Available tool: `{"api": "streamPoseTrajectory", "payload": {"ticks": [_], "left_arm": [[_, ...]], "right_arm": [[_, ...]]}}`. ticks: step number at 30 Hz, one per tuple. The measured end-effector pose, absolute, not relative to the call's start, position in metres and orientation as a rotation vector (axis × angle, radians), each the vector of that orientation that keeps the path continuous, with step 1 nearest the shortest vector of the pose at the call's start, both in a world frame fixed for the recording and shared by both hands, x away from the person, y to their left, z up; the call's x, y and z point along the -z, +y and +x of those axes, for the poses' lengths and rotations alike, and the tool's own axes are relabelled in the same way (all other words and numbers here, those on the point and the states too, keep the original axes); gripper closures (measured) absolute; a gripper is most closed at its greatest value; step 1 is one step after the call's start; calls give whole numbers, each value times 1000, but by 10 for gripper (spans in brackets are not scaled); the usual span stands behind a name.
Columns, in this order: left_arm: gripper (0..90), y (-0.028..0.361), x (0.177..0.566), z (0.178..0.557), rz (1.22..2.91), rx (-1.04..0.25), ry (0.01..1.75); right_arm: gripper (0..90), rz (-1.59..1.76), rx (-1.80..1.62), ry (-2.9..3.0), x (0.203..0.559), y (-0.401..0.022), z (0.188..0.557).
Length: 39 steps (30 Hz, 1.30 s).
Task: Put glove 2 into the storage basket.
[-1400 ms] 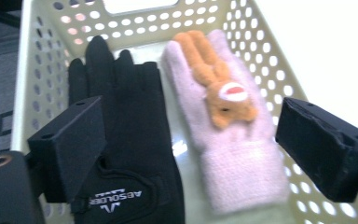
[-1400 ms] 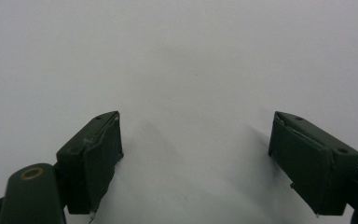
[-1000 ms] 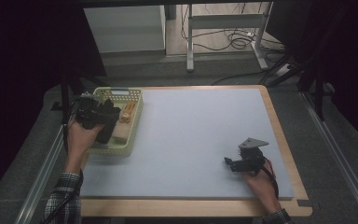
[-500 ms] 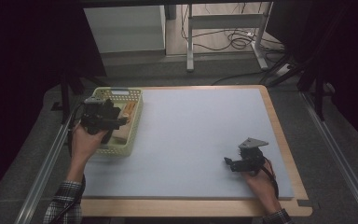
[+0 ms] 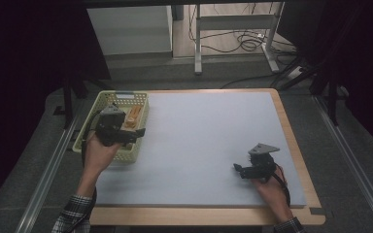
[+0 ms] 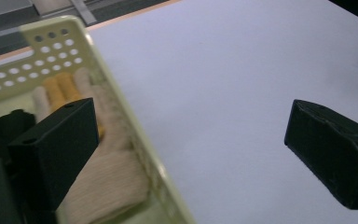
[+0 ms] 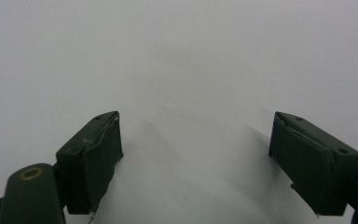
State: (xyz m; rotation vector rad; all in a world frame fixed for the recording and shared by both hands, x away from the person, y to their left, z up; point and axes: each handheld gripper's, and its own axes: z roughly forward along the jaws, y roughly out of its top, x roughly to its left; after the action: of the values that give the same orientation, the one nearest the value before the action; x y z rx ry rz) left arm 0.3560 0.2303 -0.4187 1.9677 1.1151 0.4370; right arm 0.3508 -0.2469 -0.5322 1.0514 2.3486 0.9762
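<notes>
A pale green perforated basket (image 5: 89,120) stands at the left edge of the mat. In it lies cream and orange knitted fabric (image 5: 132,116), like gloves. My left gripper (image 5: 137,133) hovers open over the basket's right wall. In the left gripper view its jaws straddle that wall (image 6: 121,116), one above the cream fabric (image 6: 107,182), the other above the mat, and the left gripper (image 6: 186,121) holds nothing. My right gripper (image 5: 238,168) rests near the mat's front right. In the right gripper view it (image 7: 196,140) is open over bare mat.
A pale blue-grey mat (image 5: 204,126) covers the wooden table (image 5: 295,141). Beyond the table's far edge are a white cabinet (image 5: 128,29), a metal stand (image 5: 233,24) and cables on the floor. Dark curtains flank both sides.
My left gripper has moved right and nearer, from over the basket's middle to its right wall. The right gripper has stayed still.
</notes>
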Motion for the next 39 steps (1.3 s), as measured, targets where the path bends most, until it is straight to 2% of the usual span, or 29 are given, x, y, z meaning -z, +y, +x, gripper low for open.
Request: {"api": "streamPoseTrajectory", "payload": {"ticks": [10,20,39], "left_arm": [[31,199,431,345,2005,-421,1023],[28,168,465,334,2019,-360,965],[17,149,529,321,2129,-374,983]], "right_arm": [[167,1054,-976,2348,532,-247,351],[167,1049,-976,2348,532,-247,351],[167,1049,-976,2347,532,-247,351]]}}
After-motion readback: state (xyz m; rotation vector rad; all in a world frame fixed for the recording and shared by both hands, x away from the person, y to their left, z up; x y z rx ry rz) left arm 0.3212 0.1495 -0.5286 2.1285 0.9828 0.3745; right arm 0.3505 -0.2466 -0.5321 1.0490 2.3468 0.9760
